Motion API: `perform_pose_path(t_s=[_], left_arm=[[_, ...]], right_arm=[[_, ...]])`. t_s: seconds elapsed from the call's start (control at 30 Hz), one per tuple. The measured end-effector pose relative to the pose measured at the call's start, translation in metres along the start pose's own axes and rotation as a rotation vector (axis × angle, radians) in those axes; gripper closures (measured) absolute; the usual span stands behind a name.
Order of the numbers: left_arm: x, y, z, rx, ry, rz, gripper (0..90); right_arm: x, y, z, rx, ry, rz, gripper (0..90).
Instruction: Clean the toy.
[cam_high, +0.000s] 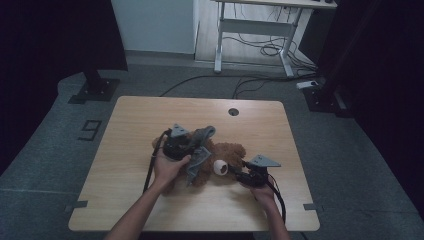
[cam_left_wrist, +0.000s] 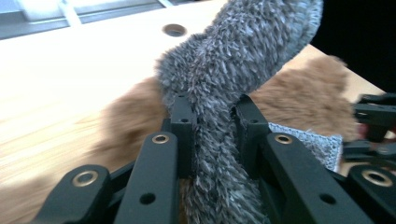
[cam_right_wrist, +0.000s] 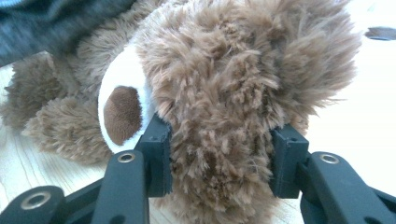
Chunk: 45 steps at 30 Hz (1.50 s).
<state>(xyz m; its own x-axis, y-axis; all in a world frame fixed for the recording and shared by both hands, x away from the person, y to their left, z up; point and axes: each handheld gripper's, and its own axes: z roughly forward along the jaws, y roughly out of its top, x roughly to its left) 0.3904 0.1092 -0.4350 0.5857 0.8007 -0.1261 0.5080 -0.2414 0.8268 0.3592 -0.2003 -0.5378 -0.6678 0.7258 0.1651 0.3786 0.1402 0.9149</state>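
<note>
Currently: one brown teddy bear (cam_high: 224, 159) at table (cam_high: 150, 115) centre. One grey fuzzy cloth (cam_high: 200, 150) at its nine o'clock, pinched by left gripper (cam_left_wrist: 212, 126). Right gripper (cam_right_wrist: 219, 154) clamps the bear's head.

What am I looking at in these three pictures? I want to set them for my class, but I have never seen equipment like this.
A person sits at a wooden table and holds a hand tool with two black jaws in each hand. The high view looks down from above the person. The other two pictures come from small cameras riding on the tools, looking along their jaws. On the table lies a brown teddy bear with a white muzzle. The left gripper is shut on a fuzzy grey cloth, perhaps a scarf or small garment, draped over the bear. The right gripper is clamped on the bear's head; in its own view the jaws press into the fur on both sides.
</note>
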Motion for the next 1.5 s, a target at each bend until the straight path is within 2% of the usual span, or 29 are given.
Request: perform_pose_path(t_s=[0.1,0.17,0.27,0.37,0.5,0.63,0.77,0.93,1.03,1.17,1.27,1.33,1.5], left_arm=[[0.023,-0.005,-0.011,0.002,0.045,-0.041,73.5],[0.038,-0.010,-0.014,0.015,0.053,-0.083,73.5],[0.054,-0.021,-0.015,0.034,0.074,-0.120,73.3],[0.066,-0.030,-0.016,0.042,0.099,-0.145,73.4],[0.079,-0.038,-0.020,0.051,0.104,-0.176,73.4],[0.082,-0.038,-0.024,0.058,0.121,-0.161,73.4],[0.077,-0.031,-0.029,0.040,0.110,-0.158,73.4],[0.059,-0.010,-0.027,0.021,0.092,-0.113,73.5],[0.044,0.003,-0.016,0.022,0.050,-0.095,73.4],[0.023,0.014,0.008,0.041,-0.001,-0.084,73.4],[0.015,0.015,0.022,0.057,0.003,-0.069,73.3],[0.015,0.012,0.029,0.062,-0.005,-0.089,73.3],[0.016,0.000,0.027,0.052,-0.020,-0.097,73.6]], right_arm=[[0.000,0.000,0.000,0.001,-0.001,-0.002,50.9],[0.000,0.000,0.000,-0.001,-0.001,-0.004,50.9],[0.000,0.000,0.000,0.001,0.002,-0.006,50.9],[0.000,0.000,0.000,-0.002,0.003,-0.005,50.9],[0.000,0.000,0.000,-0.001,0.002,-0.007,50.9],[0.000,0.000,0.000,-0.002,0.001,-0.009,50.9],[0.000,0.000,0.001,-0.001,-0.005,-0.016,51.4],[0.002,0.001,0.003,-0.005,-0.030,-0.029,52.1],[0.003,0.002,0.004,-0.007,-0.049,-0.043,52.1],[0.003,0.002,0.005,-0.011,-0.059,-0.053,52.1],[0.002,0.002,0.005,-0.010,-0.056,-0.052,52.0],[0.002,0.002,0.005,-0.009,-0.054,-0.052,51.5],[0.002,0.003,0.004,-0.007,-0.047,-0.048,49.7]])
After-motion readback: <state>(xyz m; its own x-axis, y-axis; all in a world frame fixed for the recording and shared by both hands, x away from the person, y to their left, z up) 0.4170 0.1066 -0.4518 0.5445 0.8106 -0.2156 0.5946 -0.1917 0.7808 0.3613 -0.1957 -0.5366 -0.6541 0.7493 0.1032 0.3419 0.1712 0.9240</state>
